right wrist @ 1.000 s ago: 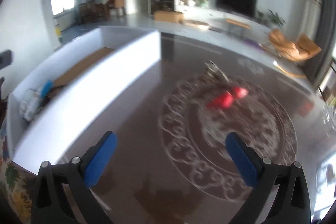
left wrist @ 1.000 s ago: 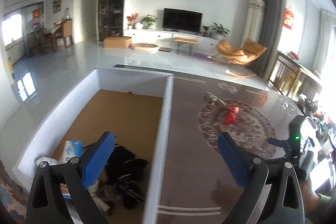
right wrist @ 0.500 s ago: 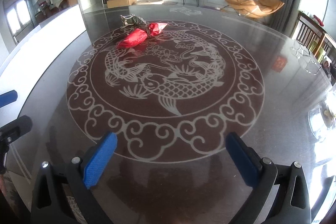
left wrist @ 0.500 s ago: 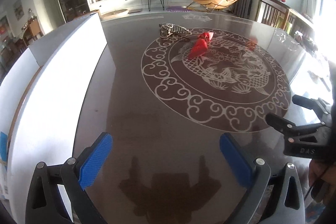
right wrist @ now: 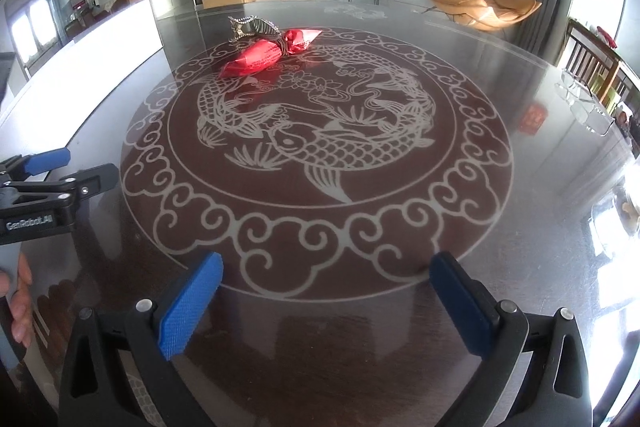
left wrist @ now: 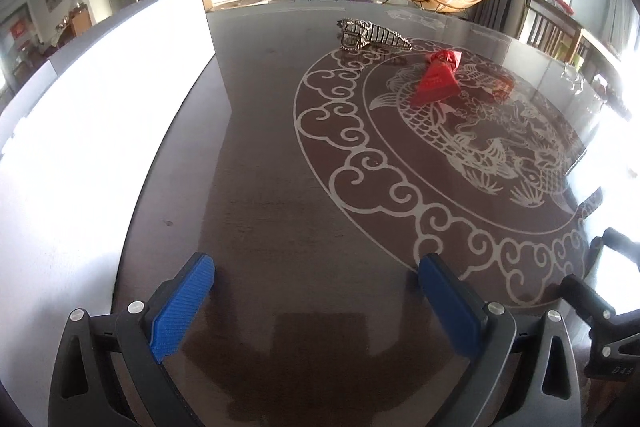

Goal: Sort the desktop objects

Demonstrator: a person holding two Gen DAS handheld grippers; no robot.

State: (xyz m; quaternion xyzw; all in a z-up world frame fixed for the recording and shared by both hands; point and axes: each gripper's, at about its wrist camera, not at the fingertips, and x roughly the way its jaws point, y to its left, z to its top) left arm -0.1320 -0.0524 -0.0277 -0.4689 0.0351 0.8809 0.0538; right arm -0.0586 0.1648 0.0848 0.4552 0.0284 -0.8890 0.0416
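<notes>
Both the left gripper (left wrist: 316, 291) and right gripper (right wrist: 326, 291) hover spread wide, empty, over the dark table (right wrist: 540, 187). Beyond, on its fish medallion's far rim, a glossy red wrapped packet (right wrist: 262, 57) lies lengthwise, twisted end touching a striped metallic clip (right wrist: 250, 27).

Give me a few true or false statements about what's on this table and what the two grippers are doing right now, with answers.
1. The left gripper is open and holds nothing. True.
2. The right gripper is shut on the red foil packet. False: it is open, and the packet lies far ahead on the table.
3. The striped metallic hair clip lies next to the packet. True.
4. The white box wall stands to the right of the packet. False: it is to the left.
</notes>
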